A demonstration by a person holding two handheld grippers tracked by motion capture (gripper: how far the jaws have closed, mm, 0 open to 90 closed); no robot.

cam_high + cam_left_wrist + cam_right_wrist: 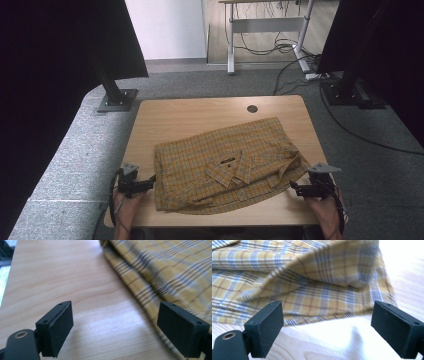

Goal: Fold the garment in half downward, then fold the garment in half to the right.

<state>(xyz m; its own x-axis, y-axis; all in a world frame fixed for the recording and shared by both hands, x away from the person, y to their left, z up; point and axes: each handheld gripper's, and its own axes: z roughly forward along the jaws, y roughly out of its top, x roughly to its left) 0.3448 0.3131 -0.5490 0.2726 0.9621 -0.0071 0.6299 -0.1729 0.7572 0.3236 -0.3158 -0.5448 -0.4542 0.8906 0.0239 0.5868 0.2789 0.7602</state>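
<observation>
High view: my 2 grippers flank the plaid shirt [227, 165] on the table [190, 112].
Shirt lies folded toward the near edge; my left gripper [148, 181] and right gripper [296, 187] both gape wide, pinching nothing.

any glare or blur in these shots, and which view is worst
Right gripper view is worst: the table beside the plaid shirt is blown out to white, most at upper right. Left gripper view: soft glare patch on the wood, shirt edge slightly smeared near the right finger. High view: evenly lit on the table, dark curtains either side, mild softness overall.
</observation>
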